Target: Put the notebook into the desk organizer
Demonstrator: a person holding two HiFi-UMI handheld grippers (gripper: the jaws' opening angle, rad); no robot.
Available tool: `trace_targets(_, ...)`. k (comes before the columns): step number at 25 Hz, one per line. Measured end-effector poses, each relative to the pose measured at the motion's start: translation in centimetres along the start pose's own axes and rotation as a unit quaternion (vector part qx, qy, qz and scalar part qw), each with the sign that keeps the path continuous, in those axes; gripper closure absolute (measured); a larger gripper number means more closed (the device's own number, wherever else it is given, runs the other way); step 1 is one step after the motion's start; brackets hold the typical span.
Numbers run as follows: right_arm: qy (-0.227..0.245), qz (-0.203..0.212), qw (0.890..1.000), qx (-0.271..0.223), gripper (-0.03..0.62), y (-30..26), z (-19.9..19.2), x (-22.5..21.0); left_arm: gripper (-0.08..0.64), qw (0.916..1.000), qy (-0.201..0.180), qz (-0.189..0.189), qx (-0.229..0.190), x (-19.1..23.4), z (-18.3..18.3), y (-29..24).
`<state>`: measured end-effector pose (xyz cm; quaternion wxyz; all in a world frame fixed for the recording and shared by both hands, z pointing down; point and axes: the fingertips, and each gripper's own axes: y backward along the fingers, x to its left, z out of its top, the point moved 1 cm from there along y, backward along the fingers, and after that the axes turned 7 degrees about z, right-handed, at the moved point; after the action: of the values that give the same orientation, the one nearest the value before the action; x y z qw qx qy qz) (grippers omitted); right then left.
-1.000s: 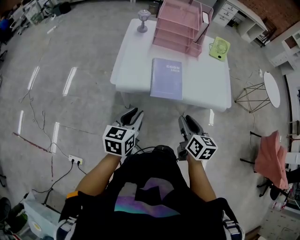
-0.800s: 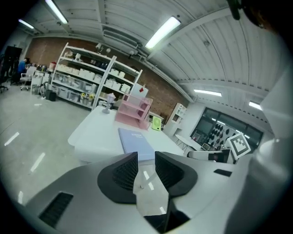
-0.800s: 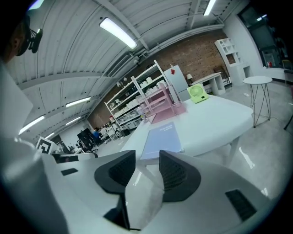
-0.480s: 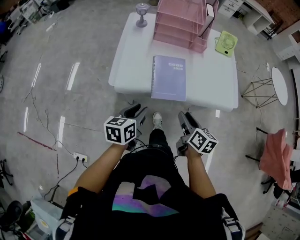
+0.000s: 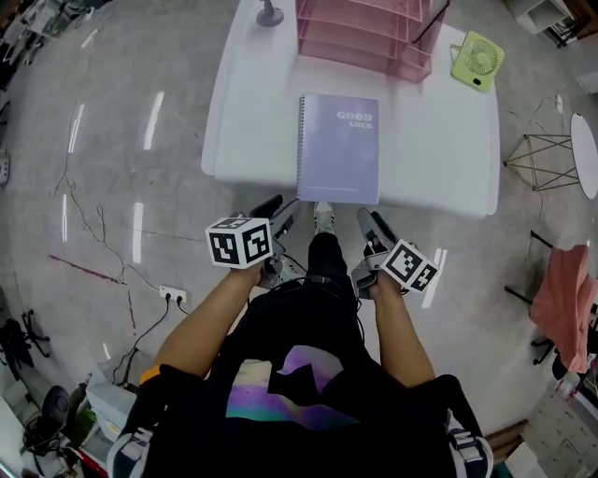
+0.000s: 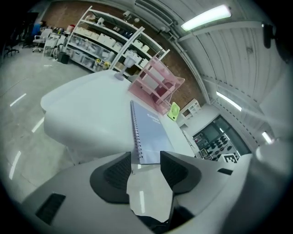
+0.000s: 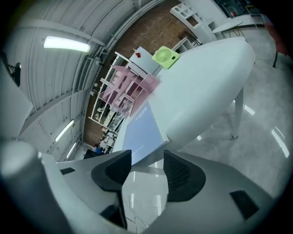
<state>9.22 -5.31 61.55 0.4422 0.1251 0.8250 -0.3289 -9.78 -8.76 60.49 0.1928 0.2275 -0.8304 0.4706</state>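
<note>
A lilac spiral notebook lies flat on the white table, its near edge at the table's front edge. Behind it stands the pink tiered desk organizer. My left gripper and right gripper hang in front of the table, just short of the notebook, one each side of its near edge. Both sets of jaws are opening with nothing between them. In the left gripper view the notebook and organizer lie ahead of my left gripper; the right gripper view shows the notebook ahead of my right gripper.
A green desk fan lies at the table's back right, and a grey stand is at its back left. A wire-frame side table and a chair with pink cloth stand to the right. Cables and a power strip lie on the floor left.
I have stepped closer to the table, so the notebook now lies just beyond both grippers. Both grippers' jaws have spread wider.
</note>
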Motion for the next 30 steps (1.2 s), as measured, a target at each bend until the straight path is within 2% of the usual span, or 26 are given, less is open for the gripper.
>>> trace_targets(6,-0.052,0.014,0.999,-0.011,0.364,-1.3,0.6,-1.9,0.353,0.9993,0.026,-0.008,0.027,0.5,-0.6,-2.9)
trace_targets(15,-0.119,0.030,0.992,-0.022,0.364,-2.6,1.2,-3.2,0.346,0.9952,0.082,-0.037,0.039,-0.5,-0.8,-5.1)
trace_targets(20,-0.158,0.031,0.987,-0.028,0.364,-3.3,1.6,-3.5,0.347,0.9946,0.090,-0.028,0.045,-0.7,-0.6,-5.9)
trace_targets(24,-0.181,0.013,0.983,-0.028,0.434,-3.2,1.5,-4.0,0.354,0.9937,0.099,-0.013,0.050,-0.6,-0.5,-6.2)
trace_targets(26,-0.183,0.009,0.983,-0.025,0.446,-3.2,1.5,-3.9,0.418,0.9932,0.105,-0.007,0.049,-0.7,-0.4,-6.1)
trace_targets(30,-0.158,-0.003,0.987,-0.023,0.514,-3.1,1.9,-2.9,0.444,0.9936,0.101,0.005,0.050,-0.8,-0.2,-5.9)
